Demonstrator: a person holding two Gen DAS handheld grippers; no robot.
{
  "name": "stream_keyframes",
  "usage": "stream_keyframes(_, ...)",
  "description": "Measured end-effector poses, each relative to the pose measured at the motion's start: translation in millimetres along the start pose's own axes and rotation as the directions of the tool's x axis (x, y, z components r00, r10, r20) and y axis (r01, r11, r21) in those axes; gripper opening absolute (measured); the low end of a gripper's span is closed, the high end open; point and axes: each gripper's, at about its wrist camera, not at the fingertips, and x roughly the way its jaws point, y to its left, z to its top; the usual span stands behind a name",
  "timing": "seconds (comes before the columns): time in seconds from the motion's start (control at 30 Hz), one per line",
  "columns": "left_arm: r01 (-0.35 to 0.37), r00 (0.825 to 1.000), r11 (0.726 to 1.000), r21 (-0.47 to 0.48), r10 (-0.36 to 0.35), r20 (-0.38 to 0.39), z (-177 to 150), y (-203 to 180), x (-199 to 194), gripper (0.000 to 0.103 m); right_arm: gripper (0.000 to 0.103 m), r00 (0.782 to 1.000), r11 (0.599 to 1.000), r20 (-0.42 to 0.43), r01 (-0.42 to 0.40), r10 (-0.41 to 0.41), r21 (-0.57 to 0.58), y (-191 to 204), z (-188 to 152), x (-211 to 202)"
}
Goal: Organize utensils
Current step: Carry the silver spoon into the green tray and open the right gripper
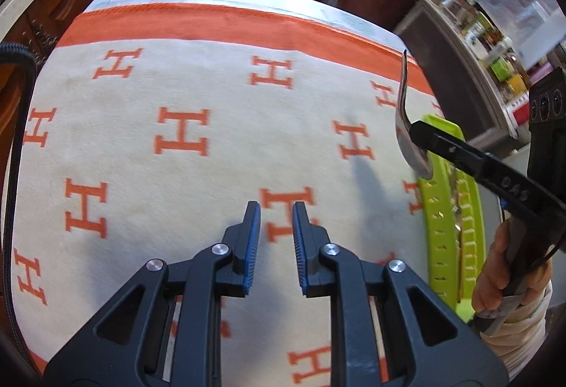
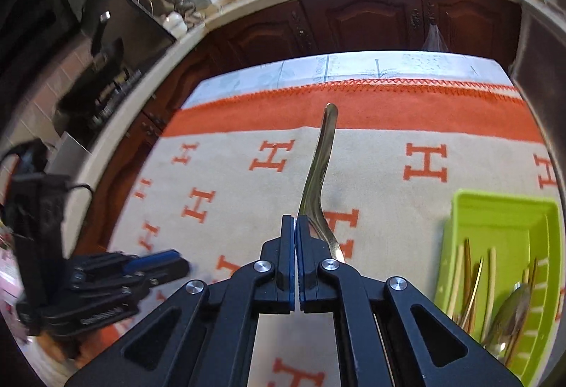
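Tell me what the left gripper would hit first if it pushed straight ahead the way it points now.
Most likely the patterned cloth: the left gripper tilts down at it, jaws slightly apart and empty, with nothing in between. Depth is hard to judge.

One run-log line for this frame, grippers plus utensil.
left gripper: open, empty | right gripper: shut on metal utensil, lifted off cloth | green tray: holds cutlery

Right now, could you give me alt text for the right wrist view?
The right tool is shut on a metal utensil, lifted above an orange and cream cloth. A green tray of cutlery sits right; the left tool is lower left.
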Motion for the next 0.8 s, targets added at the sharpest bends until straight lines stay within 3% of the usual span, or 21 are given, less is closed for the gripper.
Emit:
stream_keyframes(0.2, 0.047, 0.999, 0.996, 0.078, -0.049, 0.020, -11.2, -49.6, -19.2, 0.016, 0.001, 0.999, 0.996, 0.043, -0.032, 0.028, 0.082, -22.7, -25.8, -68.1)
stream_keyframes(0.27, 0.056, 0.998, 0.994, 0.098, -0.059, 0.026, -15.6, -66.8, -24.3, 0.027, 0.001, 0.999, 0.994, 0.048, -0.014, 0.009, 0.105, -32.2, -37.1, -90.0)
stream_keyframes(0.33, 0.063, 0.997, 0.992, 0.106, -0.068, 0.046, -20.0, -82.6, -29.2, 0.054, 0.001, 0.998, 0.992, 0.058, -0.002, -0.005, 0.127, -44.7, -49.3, -112.1)
stream_keyframes(0.4, 0.058, 0.996, 0.992, 0.113, -0.066, 0.066, -23.8, -97.7, -32.3, 0.059, 0.001, 0.998, 0.989, 0.064, 0.018, -0.028, 0.144, -58.2, -60.9, -129.9)
stream_keyframes(0.6, 0.021, 0.999, 0.988, 0.154, -0.027, 0.037, -31.2, -133.8, -22.5, 0.060, 0.001, 0.994, 0.974, 0.040, 0.088, -0.098, 0.208, -105.6, -95.8, -156.5)
stream_keyframes(0.8, -0.019, 1.000, 0.985, 0.172, 0.022, -0.011, -37.4, -153.8, -0.8, 0.060, 0.001, 0.993, 0.960, 0.004, 0.111, -0.116, 0.257, -136.9, -117.4, -151.4)
